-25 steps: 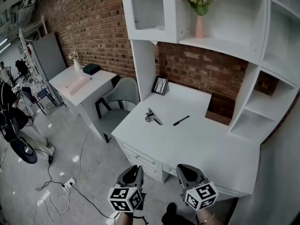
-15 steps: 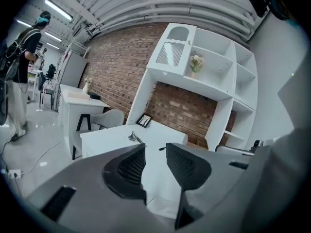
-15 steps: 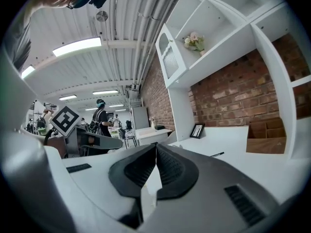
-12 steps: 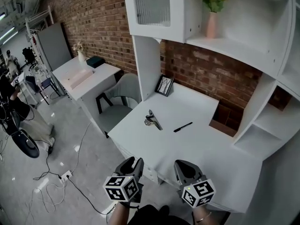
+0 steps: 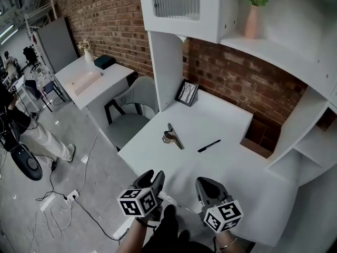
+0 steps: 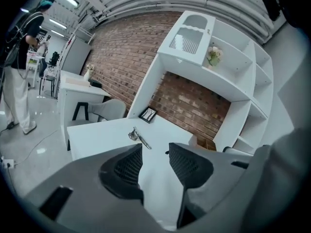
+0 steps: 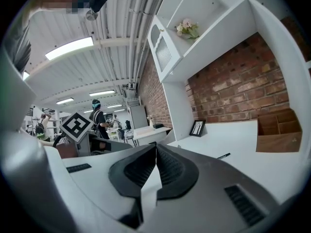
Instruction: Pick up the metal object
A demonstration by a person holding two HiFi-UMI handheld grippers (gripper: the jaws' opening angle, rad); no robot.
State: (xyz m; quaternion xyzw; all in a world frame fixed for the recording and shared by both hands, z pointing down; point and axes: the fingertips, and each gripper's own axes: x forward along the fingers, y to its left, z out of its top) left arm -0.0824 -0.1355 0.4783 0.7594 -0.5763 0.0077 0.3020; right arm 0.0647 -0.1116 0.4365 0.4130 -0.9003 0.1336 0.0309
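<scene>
White desk, metal object clear mid-top, left gripper at front edge, jaws opening, empty, right gripper jaws together

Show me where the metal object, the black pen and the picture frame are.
metal object [image 5: 175, 137], head view, middle of its long bar.
black pen [image 5: 209, 146], head view, middle of its barrel.
picture frame [image 5: 187, 93], head view, centre of its front.

No legible txt, brands or nos. anywhere; gripper cubes carry only b/w square codes, no lettering.
</scene>
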